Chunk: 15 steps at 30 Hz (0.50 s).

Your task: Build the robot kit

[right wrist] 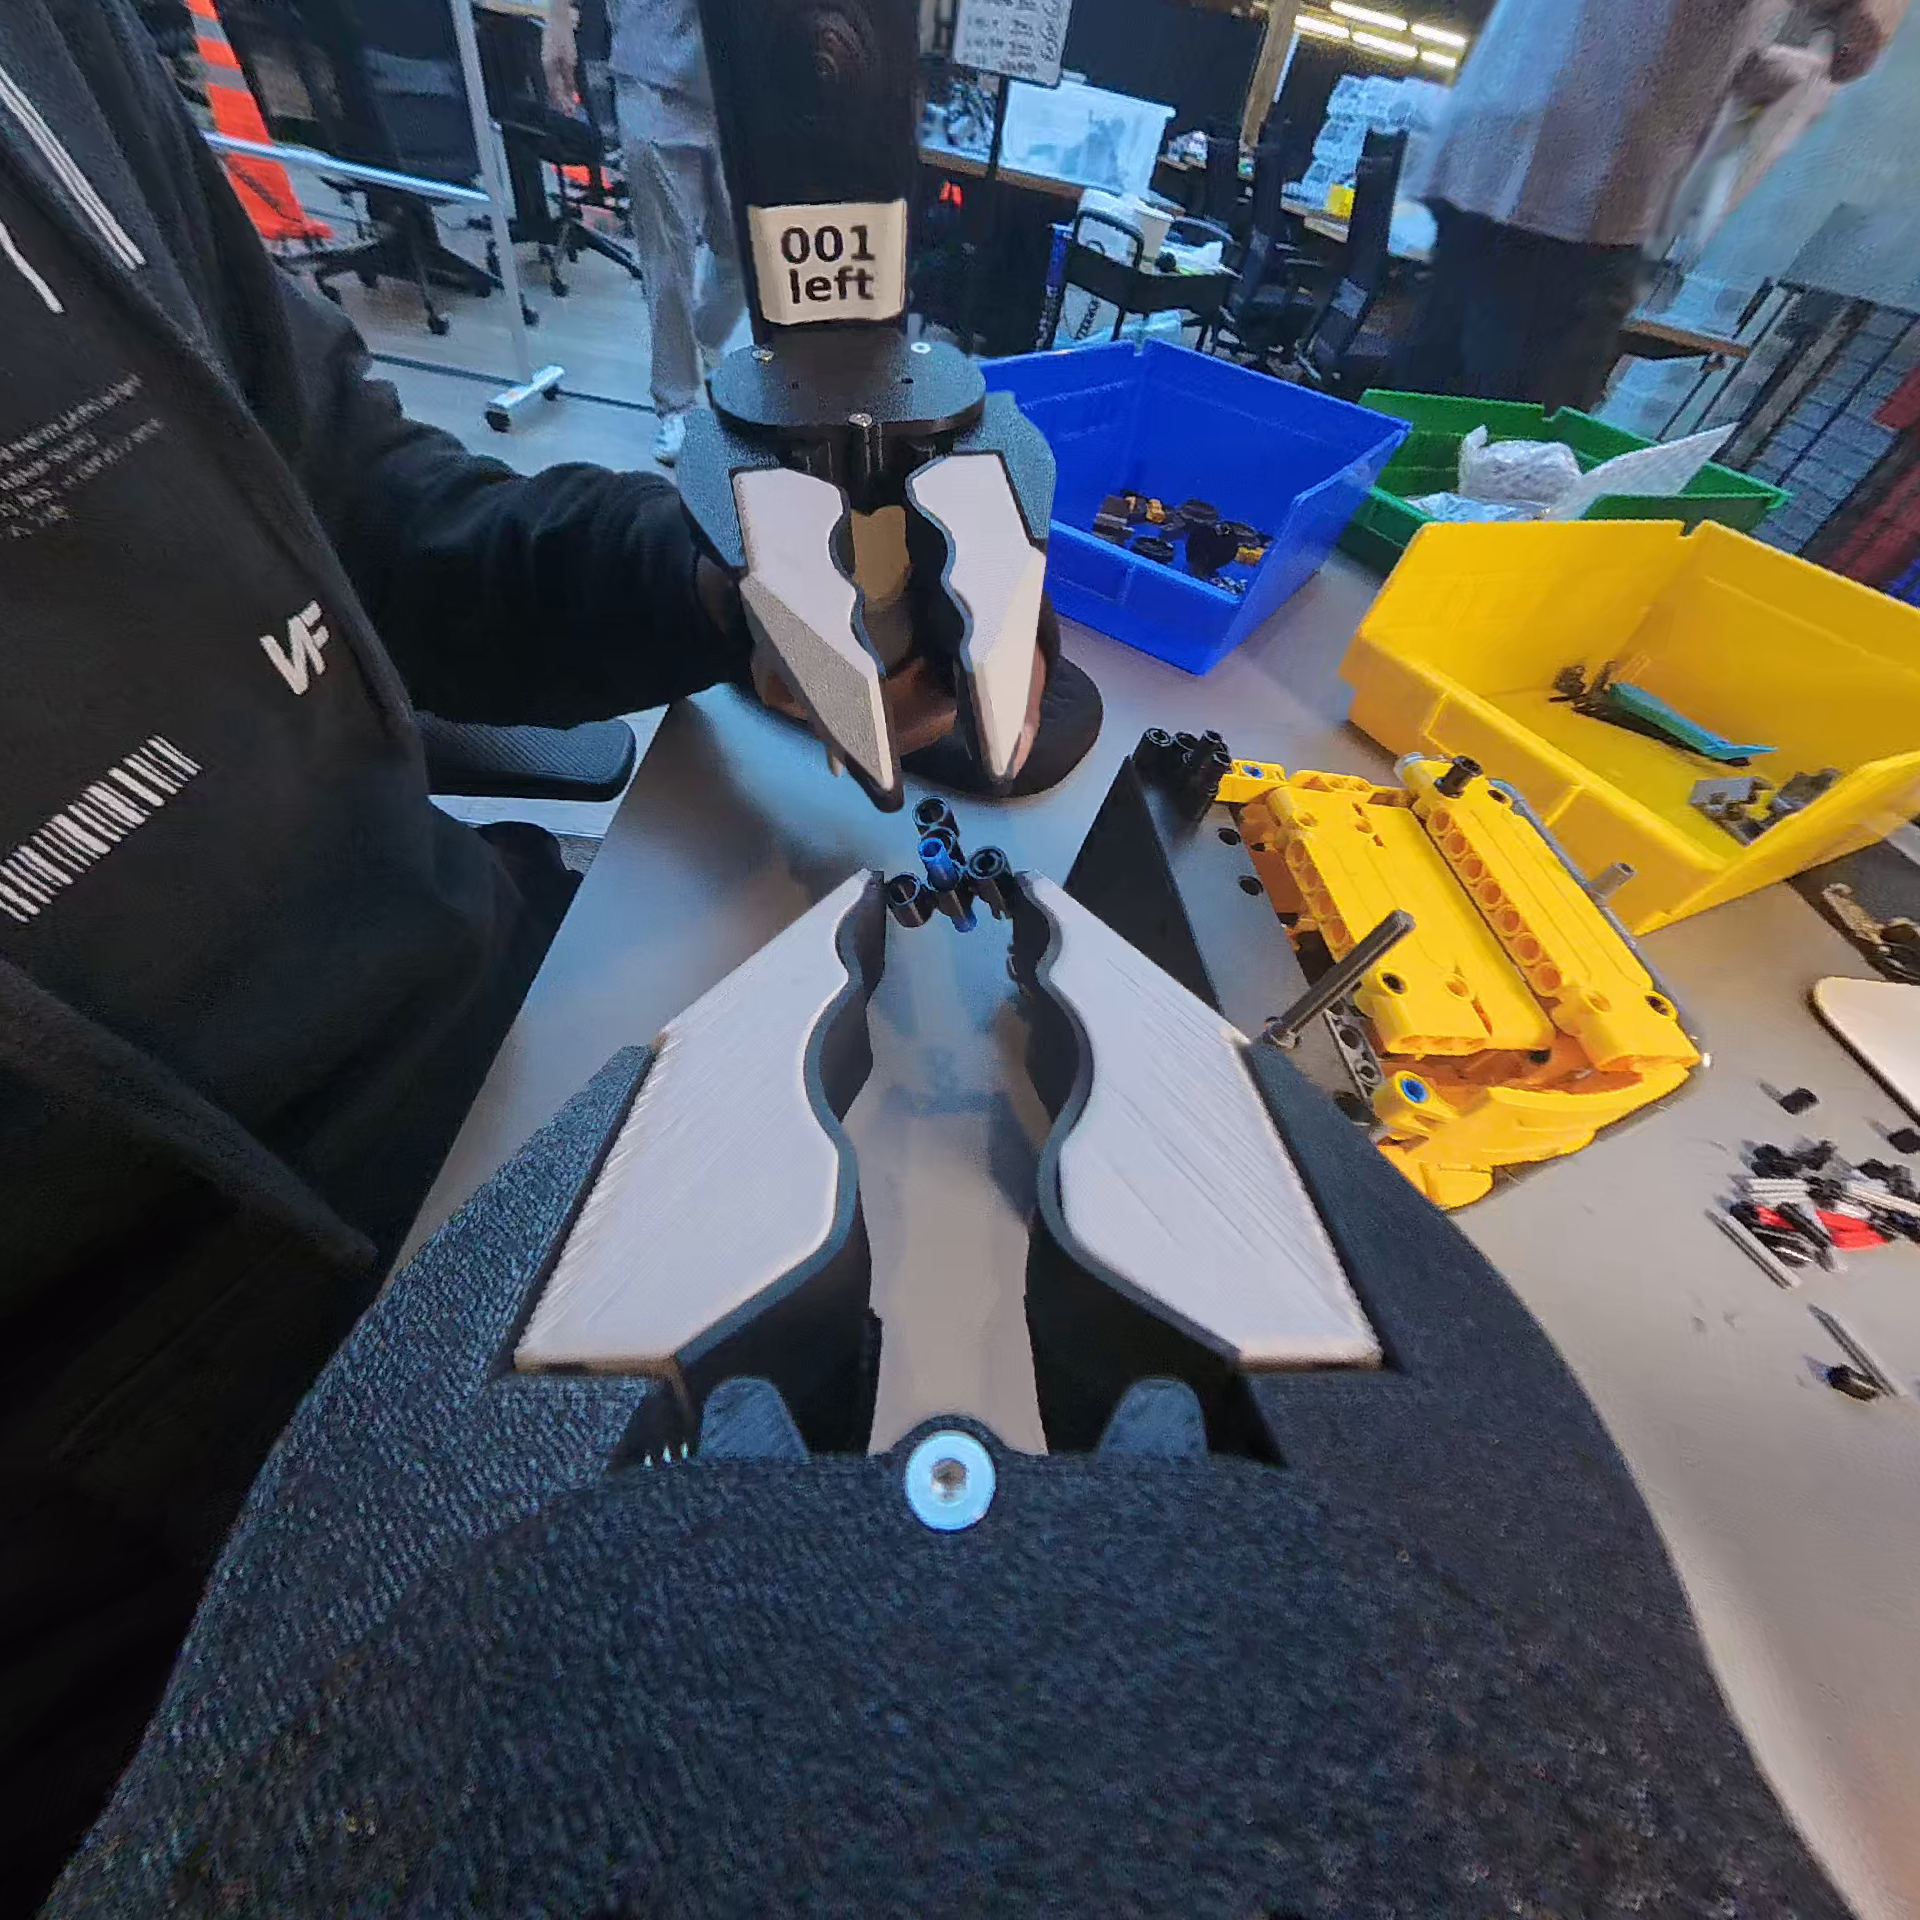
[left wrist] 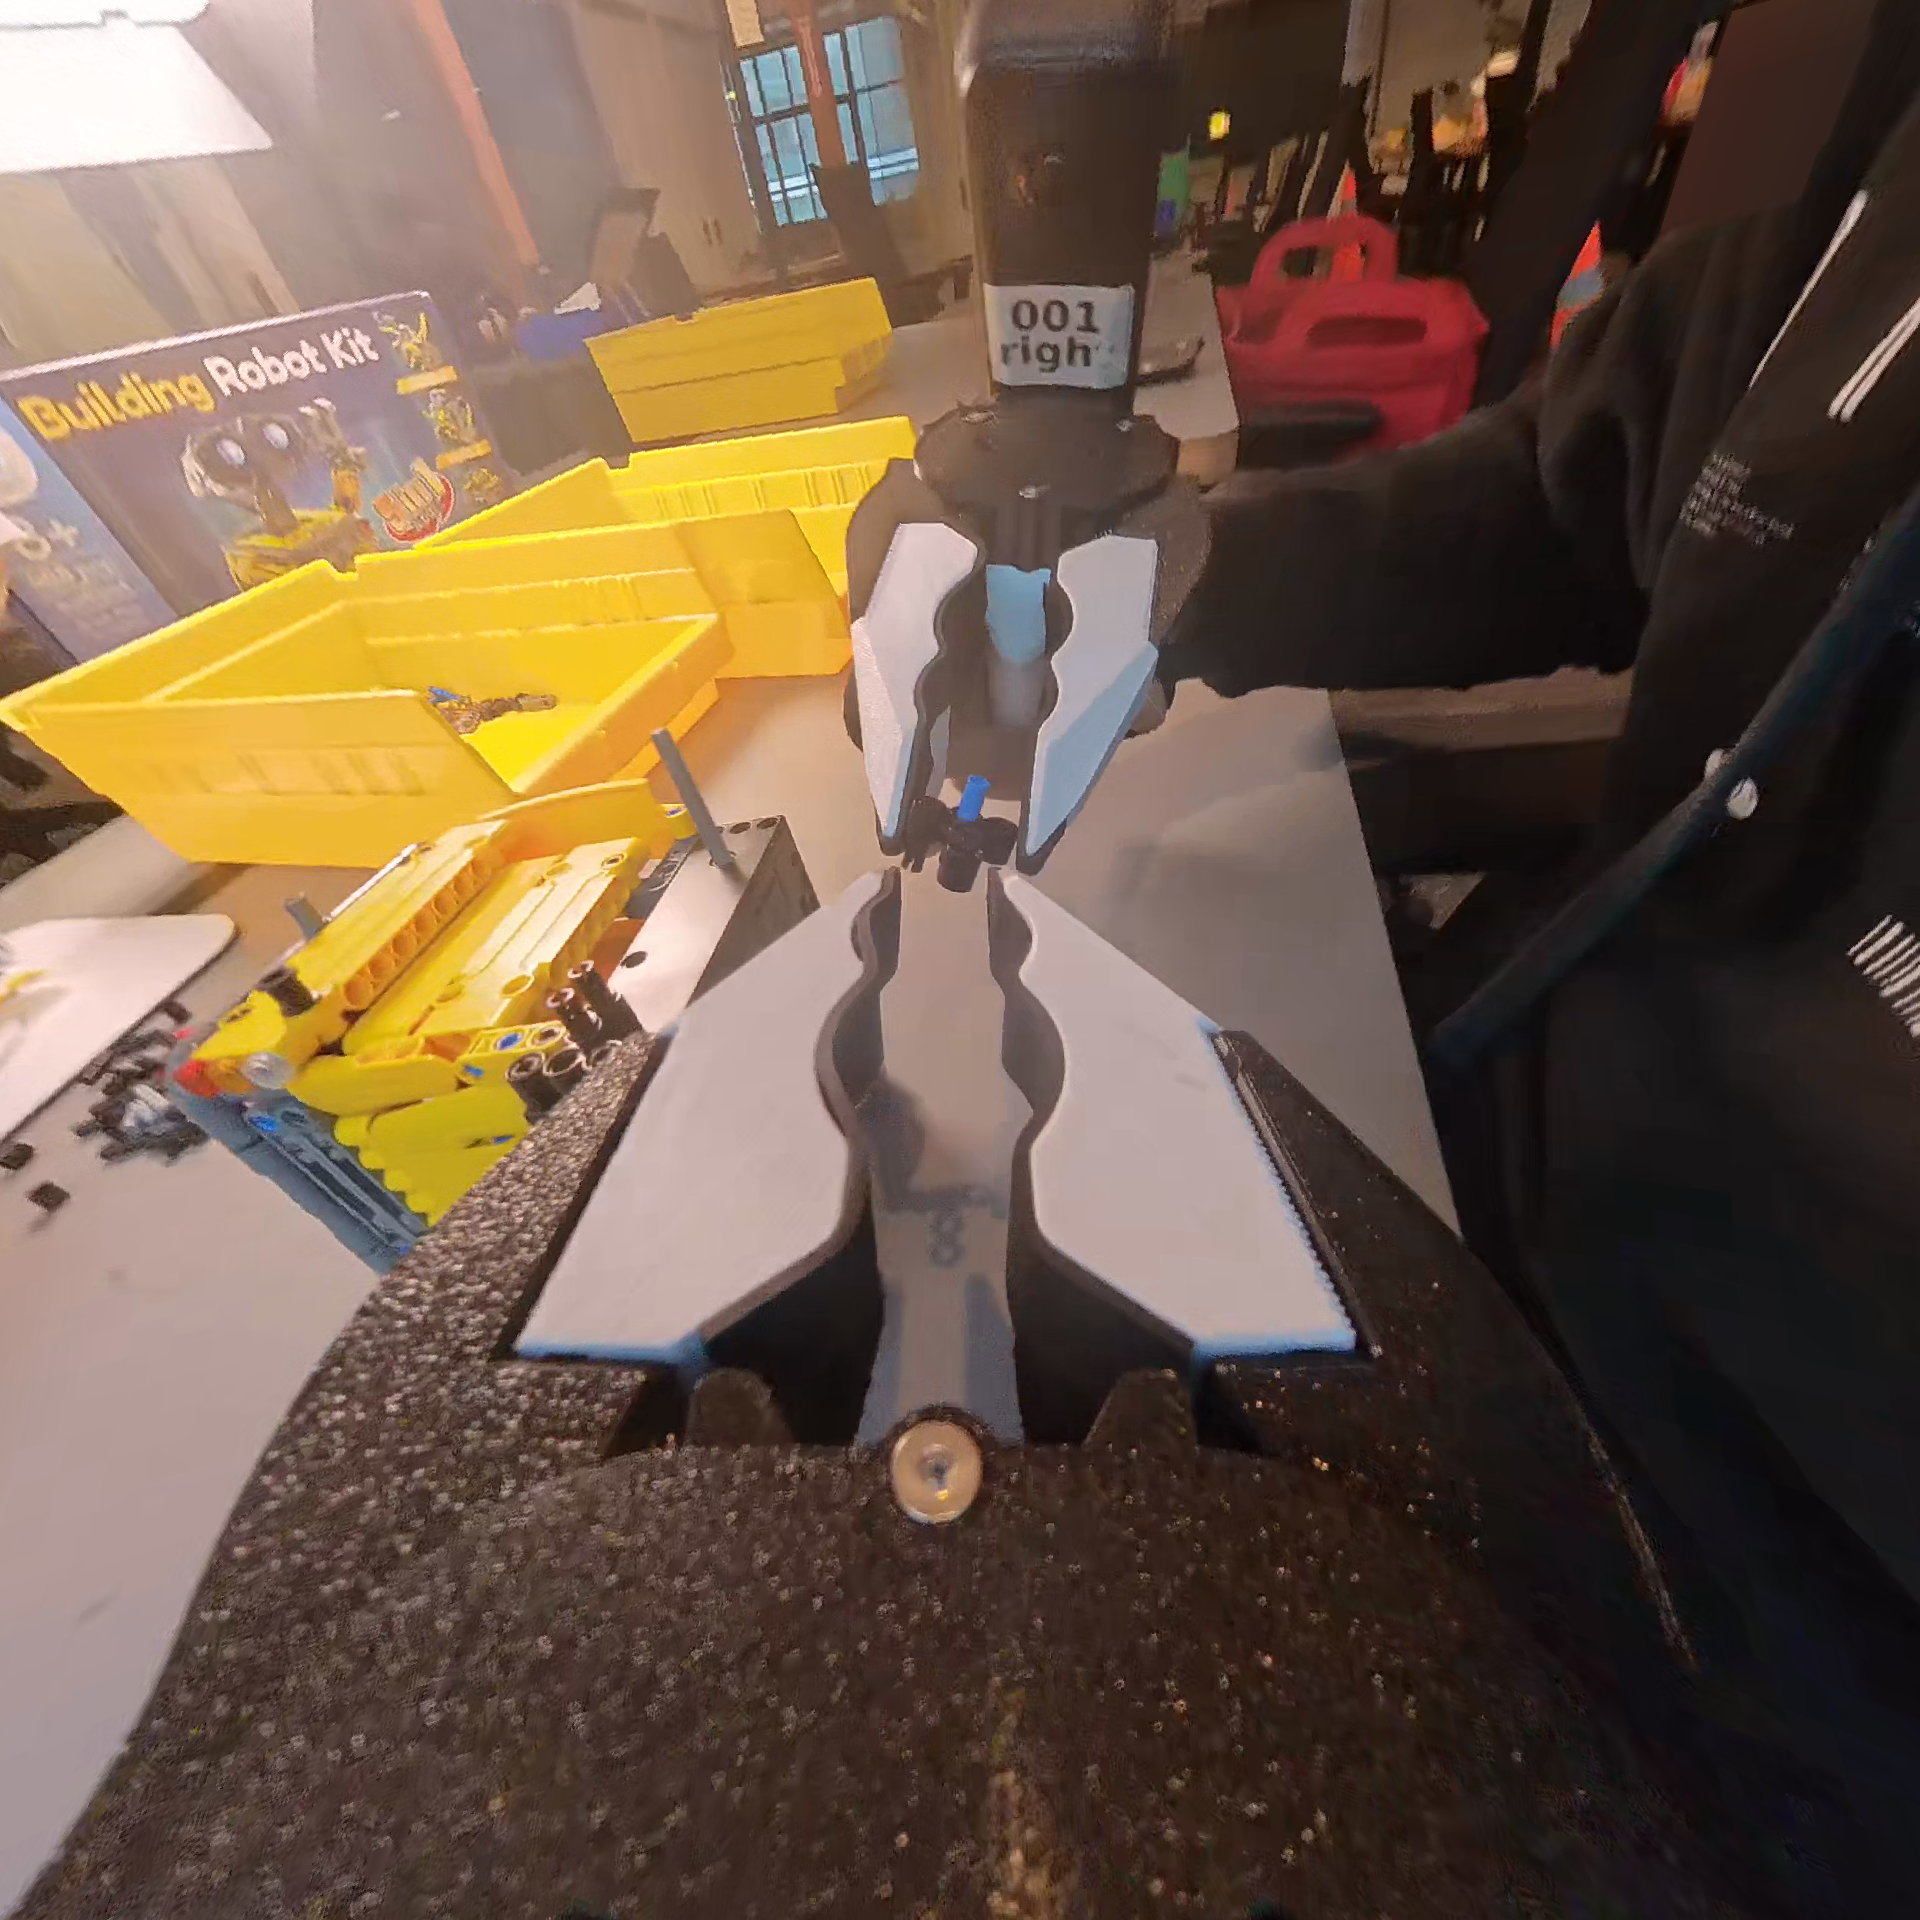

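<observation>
My right gripper [right wrist: 954,883] is shut on a small black connector piece with a blue pin [right wrist: 940,868] and holds it above the grey table. In the left wrist view the right gripper [left wrist: 966,847] points toward the camera with the same piece [left wrist: 971,831] between its tips. My left gripper [left wrist: 943,881] is open and empty, its tips just short of the piece. In the right wrist view the left gripper [right wrist: 943,784] faces mine, tip to tip. A yellow brick model [left wrist: 436,987] lies on a black plate to my left and also shows in the right wrist view [right wrist: 1455,935].
Yellow bins [left wrist: 343,717] stand behind the model, one with parts [right wrist: 1621,665]. A blue bin [right wrist: 1195,499] and a green bin [right wrist: 1558,457] stand farther back. A kit box [left wrist: 260,436] stands upright. Small loose pieces [right wrist: 1829,1216] lie on the table. A person in a dark jacket [right wrist: 208,623] holds both grippers. Both grippers' tips are close together, under 4 cm apart.
</observation>
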Tool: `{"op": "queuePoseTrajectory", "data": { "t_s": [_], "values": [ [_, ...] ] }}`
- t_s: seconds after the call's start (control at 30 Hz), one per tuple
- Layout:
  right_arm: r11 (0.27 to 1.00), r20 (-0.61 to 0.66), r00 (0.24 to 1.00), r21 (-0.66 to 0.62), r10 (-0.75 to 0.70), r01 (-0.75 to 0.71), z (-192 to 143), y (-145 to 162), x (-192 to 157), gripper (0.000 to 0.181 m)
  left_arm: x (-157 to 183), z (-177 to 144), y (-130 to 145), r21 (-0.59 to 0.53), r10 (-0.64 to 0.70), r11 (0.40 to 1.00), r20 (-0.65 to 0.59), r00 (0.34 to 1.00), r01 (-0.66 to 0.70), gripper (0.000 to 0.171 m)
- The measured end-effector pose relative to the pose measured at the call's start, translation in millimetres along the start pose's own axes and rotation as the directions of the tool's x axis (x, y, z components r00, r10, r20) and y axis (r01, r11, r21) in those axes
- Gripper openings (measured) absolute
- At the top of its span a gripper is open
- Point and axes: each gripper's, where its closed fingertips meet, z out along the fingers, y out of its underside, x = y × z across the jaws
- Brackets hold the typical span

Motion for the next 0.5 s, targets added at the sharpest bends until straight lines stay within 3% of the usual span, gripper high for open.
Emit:
{"op": "queuePoseTrajectory", "data": {
  "t_s": [0.27,0.5],
  "values": [
    [0.998,0.054,0.997,0.028,0.047,-0.049,-1,-6,-5,0.024,9,8,1,-0.06,0.161,0.985,-0.039,0.986,-0.163,0.009],
    [0.998,0.05,0.997,0.025,0.064,-0.065,-1,-1,-3,0.024,5,13,0,-0.052,0.12,0.991,-0.03,0.992,-0.122,0.005]
  ]
}}
